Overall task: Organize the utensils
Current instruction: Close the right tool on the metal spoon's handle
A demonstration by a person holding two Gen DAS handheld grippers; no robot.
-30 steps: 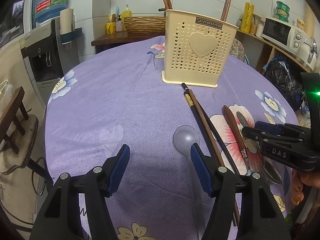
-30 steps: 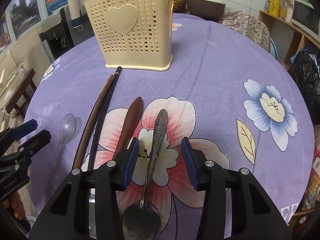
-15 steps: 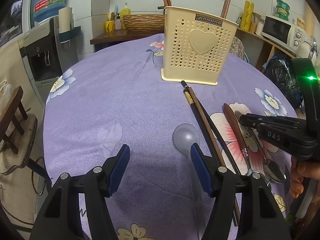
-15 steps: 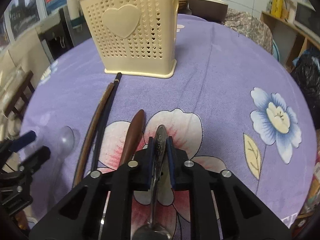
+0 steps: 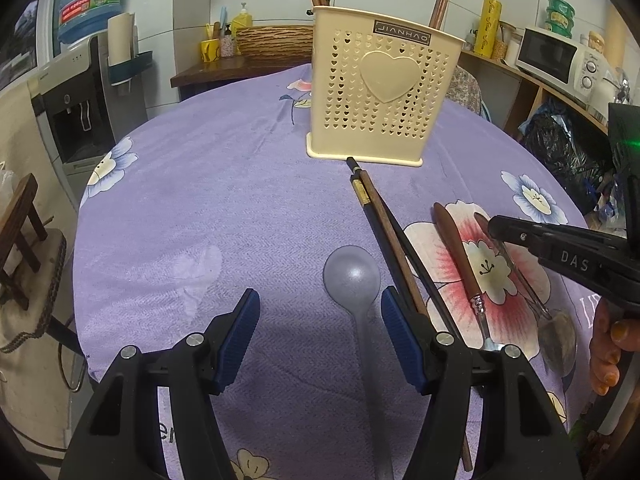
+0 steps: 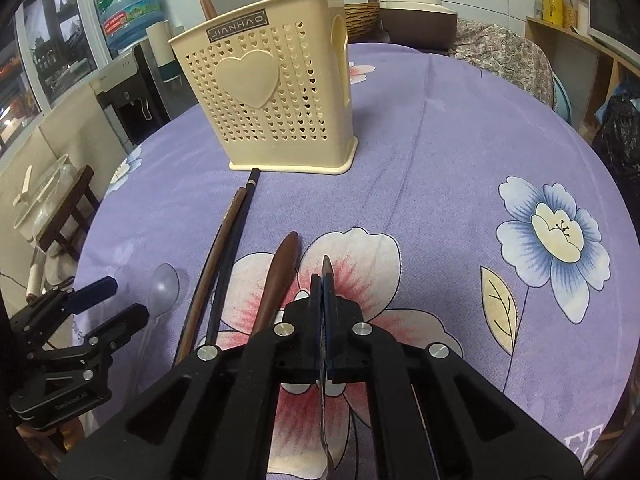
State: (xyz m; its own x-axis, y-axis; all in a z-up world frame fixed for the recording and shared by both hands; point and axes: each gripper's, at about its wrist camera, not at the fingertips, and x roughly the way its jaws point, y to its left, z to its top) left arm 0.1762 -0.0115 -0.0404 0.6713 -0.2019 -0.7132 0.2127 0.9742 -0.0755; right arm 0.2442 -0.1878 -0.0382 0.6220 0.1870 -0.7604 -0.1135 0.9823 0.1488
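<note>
A cream perforated utensil holder [image 5: 380, 92] [image 6: 272, 100] stands on the purple floral tablecloth and holds several chopsticks. My right gripper [image 6: 325, 280] is shut on the handle of a metal spoon [image 5: 556, 332], turned on edge between the pads; the gripper also shows in the left wrist view [image 5: 494, 227]. My left gripper [image 5: 318, 320] is open and empty, just above the cloth, with a translucent plastic spoon [image 5: 352, 276] [image 6: 164, 284] between its fingers. A pair of dark chopsticks [image 5: 384, 224] [image 6: 228, 248] and a wooden-handled utensil [image 5: 456, 252] [image 6: 280, 276] lie between the two spoons.
The round table's edge [image 5: 80, 216] curves at the left, with a water dispenser [image 5: 80, 92] and a wooden stool [image 5: 20, 232] beyond it. A shelf with a microwave [image 5: 556, 60] stands at the right. A wicker basket [image 5: 272, 40] sits behind the holder.
My right gripper closed on the metal spoon's handle and tilted it up on edge, nearer the holder. My left gripper has stayed open over the plastic spoon.
</note>
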